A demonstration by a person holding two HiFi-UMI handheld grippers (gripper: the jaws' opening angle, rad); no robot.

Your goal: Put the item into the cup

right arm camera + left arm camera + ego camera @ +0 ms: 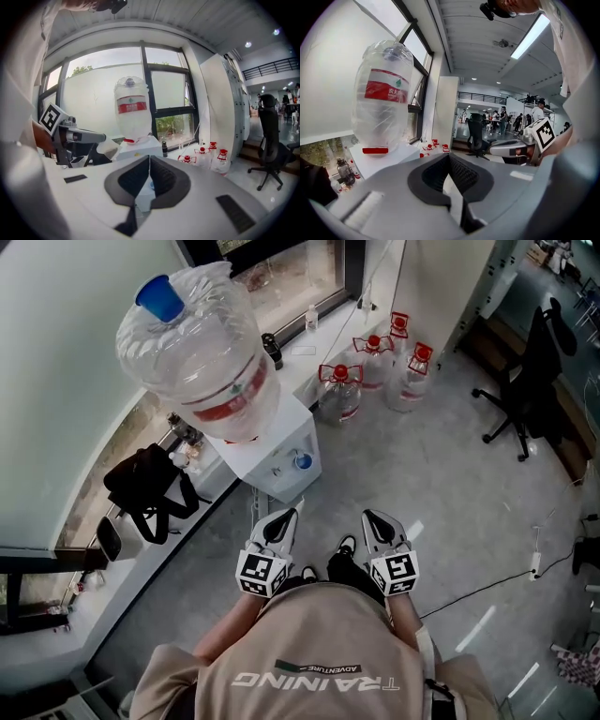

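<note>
Bright daylight is pouring through the window (89,93); a ceiling strip light (529,36) is glaring; the floor (450,484) is gleaming. Both gripper views are bending into dark, blurred fisheye edges.

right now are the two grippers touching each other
Apart. The head view shows the left gripper and the right gripper side by side, with floor and the person's shoes visible between them.
</note>
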